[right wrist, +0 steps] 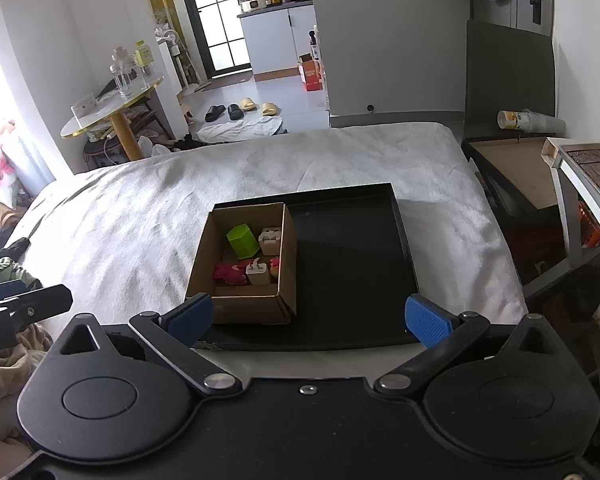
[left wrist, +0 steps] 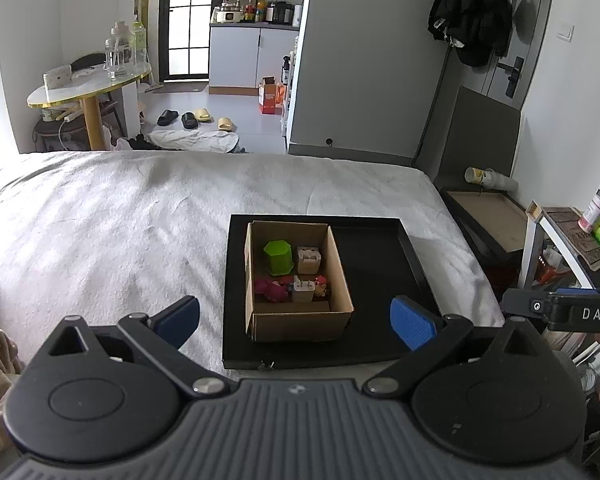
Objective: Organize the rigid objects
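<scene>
Claws (left wrist: pixel 296 322) (right wrist: pixel 309 318) wide apart, box (left wrist: pixel 300 322) untouched.

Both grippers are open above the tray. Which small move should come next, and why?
Probably lower the left gripper toward the green hexagonal block in the cardboard box. It stands upright and tallest among the items, while the black tray beside the box is bare. The right gripper holds nothing too.

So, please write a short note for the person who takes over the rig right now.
Left tool: open, empty, held back from the black tray.
Right tool: open, empty, also held back.
The brown cardboard box stands in the tray's left part. Inside: green hexagonal block, two beige plug adapters, pink toy.
Done: these items are in the box.
Left: apparently nothing; the tray's right part is bare.
</scene>
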A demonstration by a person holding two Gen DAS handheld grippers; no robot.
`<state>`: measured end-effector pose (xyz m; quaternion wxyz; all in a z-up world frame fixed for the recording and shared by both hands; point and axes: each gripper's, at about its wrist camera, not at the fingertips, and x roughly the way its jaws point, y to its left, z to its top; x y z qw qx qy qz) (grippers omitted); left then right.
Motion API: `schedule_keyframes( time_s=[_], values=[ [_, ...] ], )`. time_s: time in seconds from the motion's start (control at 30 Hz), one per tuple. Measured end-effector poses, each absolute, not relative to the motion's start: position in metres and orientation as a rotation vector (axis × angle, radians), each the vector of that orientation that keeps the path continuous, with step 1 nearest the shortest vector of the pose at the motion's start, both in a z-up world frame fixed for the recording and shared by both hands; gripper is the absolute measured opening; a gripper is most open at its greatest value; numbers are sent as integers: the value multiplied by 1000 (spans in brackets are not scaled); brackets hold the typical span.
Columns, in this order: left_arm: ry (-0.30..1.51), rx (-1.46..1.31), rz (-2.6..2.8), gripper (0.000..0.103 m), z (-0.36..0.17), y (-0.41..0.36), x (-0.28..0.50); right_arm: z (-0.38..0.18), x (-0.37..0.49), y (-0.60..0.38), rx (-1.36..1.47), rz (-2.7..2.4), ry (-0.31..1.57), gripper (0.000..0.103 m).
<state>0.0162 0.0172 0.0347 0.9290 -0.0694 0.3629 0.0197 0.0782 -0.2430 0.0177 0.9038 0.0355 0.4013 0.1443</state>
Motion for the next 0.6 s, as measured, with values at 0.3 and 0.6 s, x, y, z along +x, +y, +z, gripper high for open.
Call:
schedule_keyframes(
  time_s=[0.3, 0.6],
  values=[
    [749, -143, 43, 101, 34, 19, 16, 16, 78, -244, 73, 298, 830, 103],
    [754, -147, 42, 101, 34, 22, 19, 16, 78, -244, 72, 299, 831, 103]
  ],
)
